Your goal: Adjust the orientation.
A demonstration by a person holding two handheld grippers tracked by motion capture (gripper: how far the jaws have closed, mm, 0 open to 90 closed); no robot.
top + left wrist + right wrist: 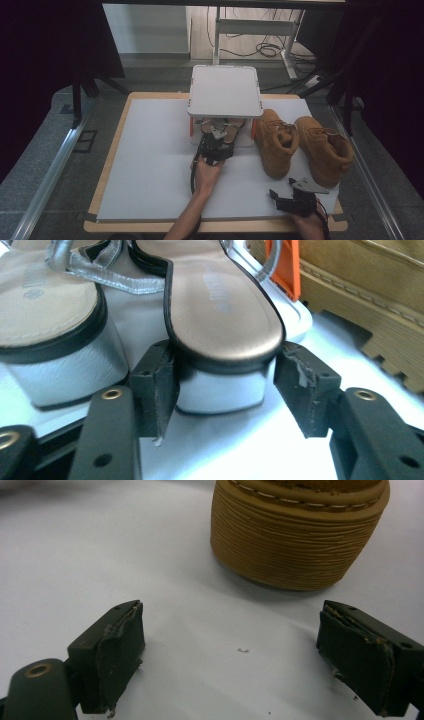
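Note:
A pair of silver block-heeled sandals [222, 131] lies on the lower shelf of a small white shoe rack [225, 90]. My left gripper [212, 145] reaches in at the shelf's front. In the left gripper view its jaws [225, 385] stand either side of the heel [220, 392] of the right-hand sandal [220, 310]. The left pad touches the heel and the right pad stands a little off it. The other sandal [45, 305] lies beside it. My right gripper [282, 189] rests open near the table's front right, nothing between its fingers [230, 650].
Two tan boots [276, 142] [325, 150] stand right of the rack on the white board [150, 165]. One boot's rounded sole end [300, 535] lies just ahead of the right gripper. An orange rack post [282, 265] and a boot sole [370, 315] are right of the held-between sandal.

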